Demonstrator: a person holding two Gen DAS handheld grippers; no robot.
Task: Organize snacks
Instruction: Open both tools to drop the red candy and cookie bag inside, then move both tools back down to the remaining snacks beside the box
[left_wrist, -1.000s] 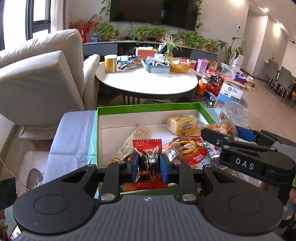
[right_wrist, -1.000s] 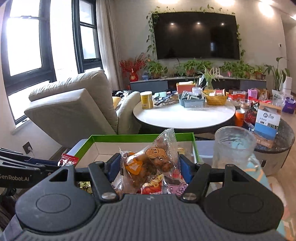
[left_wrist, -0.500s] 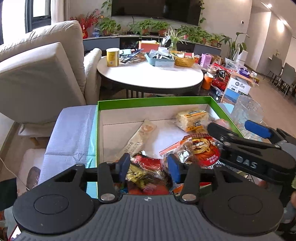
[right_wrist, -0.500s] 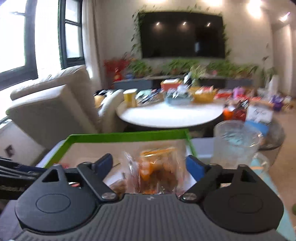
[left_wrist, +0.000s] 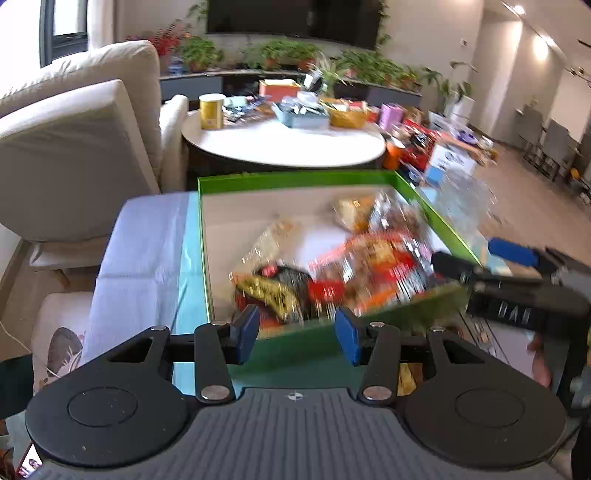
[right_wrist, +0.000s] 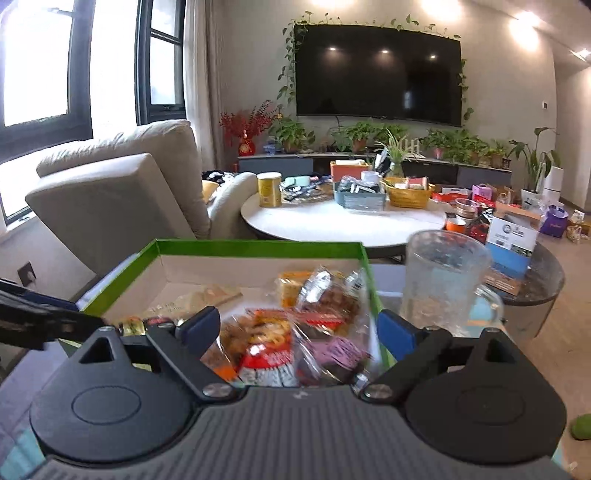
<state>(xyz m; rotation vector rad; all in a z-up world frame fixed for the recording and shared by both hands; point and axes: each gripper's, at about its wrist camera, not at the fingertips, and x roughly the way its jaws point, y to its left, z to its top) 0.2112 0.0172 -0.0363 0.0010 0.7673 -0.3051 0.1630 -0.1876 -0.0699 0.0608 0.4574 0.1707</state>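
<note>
- The left gripper (left_wrist: 295, 329) hangs over the near wall of the green box (left_wrist: 295, 179), its blue-padded jaws spread apart with nothing between them.
- The right gripper (right_wrist: 299, 326) sits at the near right corner of the same box, its jaws wide apart and holding nothing; snack packets show through the gap below it.
- In the left wrist view the right gripper (left_wrist: 517, 280) enters from the right edge, level with the box's right wall.
- The snack packets (left_wrist: 332, 273) lie inside the box, piled toward its near and right side; motion blur smears their labels.
- A yellow-and-dark packet (left_wrist: 267, 291) lies at the near left of the pile, a red-and-white packet (right_wrist: 271, 356) near the front, and a purple packet (right_wrist: 334, 350) just beside it on the right.
- A pale yellow packet (right_wrist: 291, 286) rests near the far right corner, and a flat beige packet (right_wrist: 207, 295) lies alone toward the left on the bare white floor of the box.
- The box stands on a pale blue cloth (left_wrist: 147, 240).
- A clear glass pitcher (right_wrist: 447, 277) stands upright just outside the box's right wall.
- Behind the box are a round white table (right_wrist: 343, 221) carrying a yellow can (right_wrist: 269, 189) and a wicker basket (right_wrist: 408, 194), and a cream armchair (right_wrist: 118, 192) on the left.
</note>
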